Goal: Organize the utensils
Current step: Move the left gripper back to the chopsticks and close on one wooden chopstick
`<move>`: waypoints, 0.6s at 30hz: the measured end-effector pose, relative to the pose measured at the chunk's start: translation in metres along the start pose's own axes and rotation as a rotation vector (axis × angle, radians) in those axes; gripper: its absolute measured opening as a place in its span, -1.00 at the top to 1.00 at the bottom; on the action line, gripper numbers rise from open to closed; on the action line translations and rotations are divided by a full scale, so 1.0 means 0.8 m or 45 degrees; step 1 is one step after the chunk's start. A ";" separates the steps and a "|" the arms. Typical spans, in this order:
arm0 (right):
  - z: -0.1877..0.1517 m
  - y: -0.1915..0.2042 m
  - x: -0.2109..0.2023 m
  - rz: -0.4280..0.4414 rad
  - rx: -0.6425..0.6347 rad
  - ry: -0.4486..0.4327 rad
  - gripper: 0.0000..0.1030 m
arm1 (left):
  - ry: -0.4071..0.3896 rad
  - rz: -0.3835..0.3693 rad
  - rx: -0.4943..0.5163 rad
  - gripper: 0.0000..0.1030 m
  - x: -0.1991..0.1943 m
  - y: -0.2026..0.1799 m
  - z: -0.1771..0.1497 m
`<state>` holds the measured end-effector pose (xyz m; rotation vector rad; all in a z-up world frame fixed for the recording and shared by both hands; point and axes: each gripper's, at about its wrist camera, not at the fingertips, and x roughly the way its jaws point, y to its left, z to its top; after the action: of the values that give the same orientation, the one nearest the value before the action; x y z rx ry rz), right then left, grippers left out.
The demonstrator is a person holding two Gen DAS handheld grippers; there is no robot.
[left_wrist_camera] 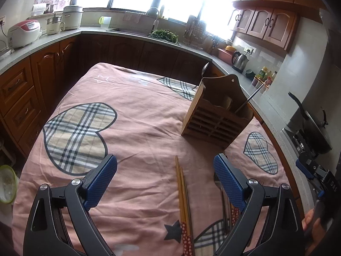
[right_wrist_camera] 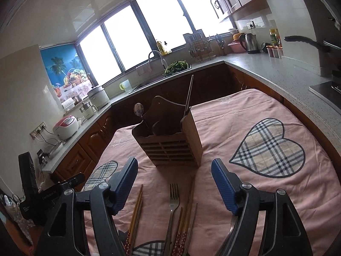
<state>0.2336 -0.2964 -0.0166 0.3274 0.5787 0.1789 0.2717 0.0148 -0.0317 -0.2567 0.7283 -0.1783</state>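
Hanging wide apart and empty, the right gripper (right_wrist_camera: 173, 170) sits over the fork (right_wrist_camera: 173, 204), whose long handle runs back toward it. Left gripper (left_wrist_camera: 165, 167), also spread, hovers above two chopsticks (left_wrist_camera: 183, 200). Wooden holder (right_wrist_camera: 170, 136) stands just beyond.

A wooden slatted utensil holder (right_wrist_camera: 170, 140) stands upright ahead of the right claw (right_wrist_camera: 174, 184), with a spoon (right_wrist_camera: 139, 109) and a thin metal handle (right_wrist_camera: 189, 95) sticking up from it. Between that claw's fingers, a fork (right_wrist_camera: 173, 204) and wooden chopsticks (right_wrist_camera: 135, 213) lie flat on the pink cloth
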 end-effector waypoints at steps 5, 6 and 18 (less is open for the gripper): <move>-0.029 -0.006 0.000 -0.021 0.014 0.059 -0.43 | 0.044 0.014 0.014 -0.83 0.001 0.003 -0.021; -0.034 -0.008 -0.001 -0.028 0.018 0.066 -0.43 | 0.049 0.016 0.018 -0.83 0.001 0.003 -0.024; -0.069 -0.008 0.010 -0.068 -0.014 0.140 -0.42 | 0.101 0.044 0.048 -0.83 0.009 0.001 -0.047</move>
<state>0.2094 -0.2868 -0.0664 0.2921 0.6944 0.1493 0.2515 0.0075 -0.0638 -0.2016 0.8071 -0.1702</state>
